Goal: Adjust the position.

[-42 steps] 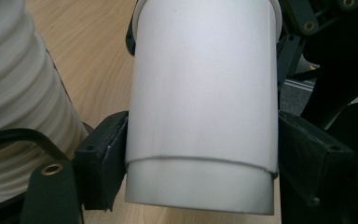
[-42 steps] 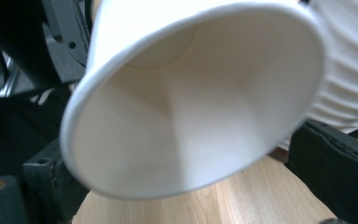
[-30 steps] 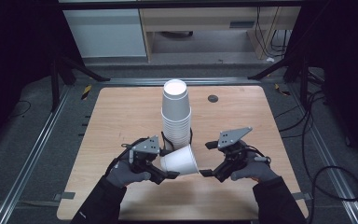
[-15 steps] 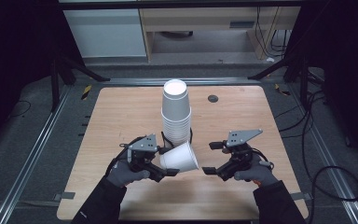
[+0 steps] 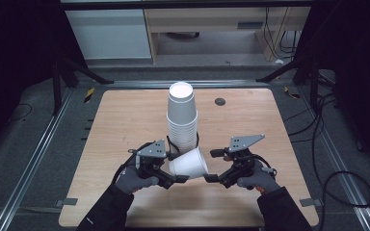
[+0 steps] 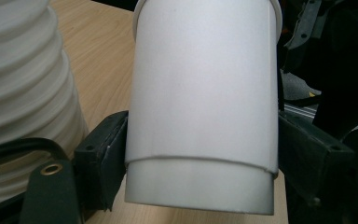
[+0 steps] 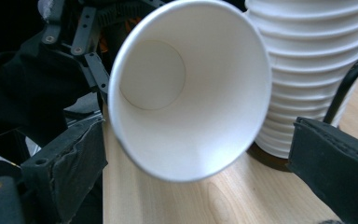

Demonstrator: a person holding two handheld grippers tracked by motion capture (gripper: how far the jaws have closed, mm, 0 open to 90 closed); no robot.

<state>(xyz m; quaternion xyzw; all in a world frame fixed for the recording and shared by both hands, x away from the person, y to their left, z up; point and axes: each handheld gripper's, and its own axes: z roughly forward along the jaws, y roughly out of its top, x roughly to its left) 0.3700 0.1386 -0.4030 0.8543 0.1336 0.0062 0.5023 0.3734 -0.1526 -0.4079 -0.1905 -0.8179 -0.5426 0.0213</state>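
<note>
The left gripper point(image 5: 179, 179) holds a white paper cup point(image 5: 189, 163) on its side, jaws clamped on the cup's wall near the base. In the left gripper view the cup point(image 6: 203, 116) sits between the two black jaws, one pad pressed to each flank, base end nearest the camera and rim pointing away. The cup's mouth faces the right gripper point(image 5: 211, 165).

The right gripper is open. Its jaws have just been closing a little, yet they stand wide and grip nothing. In the right gripper view the cup point(image 7: 191, 88) shows its open mouth and round bottom straight on, hanging between and just beyond the two jaws; the left-hand pad lies just beside the rim's lower edge, and whether it touches cannot be told; the right-hand pad stands well clear. From above, one right jaw reaches toward the rim from beside the cup and the other sits lower, just beside the left gripper's tip.

Just behind the held cup, farther from both grippers, stands a stack point(image 5: 182, 118) of white cups, upside down, rims ribbed down its lower half. A black cable curls round its foot. In the left gripper view the stack point(image 6: 25, 74) rises just beside the held cup.

All rests over a wooden table point(image 5: 115, 125). Far beyond the stack, toward the table's back edge, lies a small dark disc point(image 5: 220, 101).
</note>
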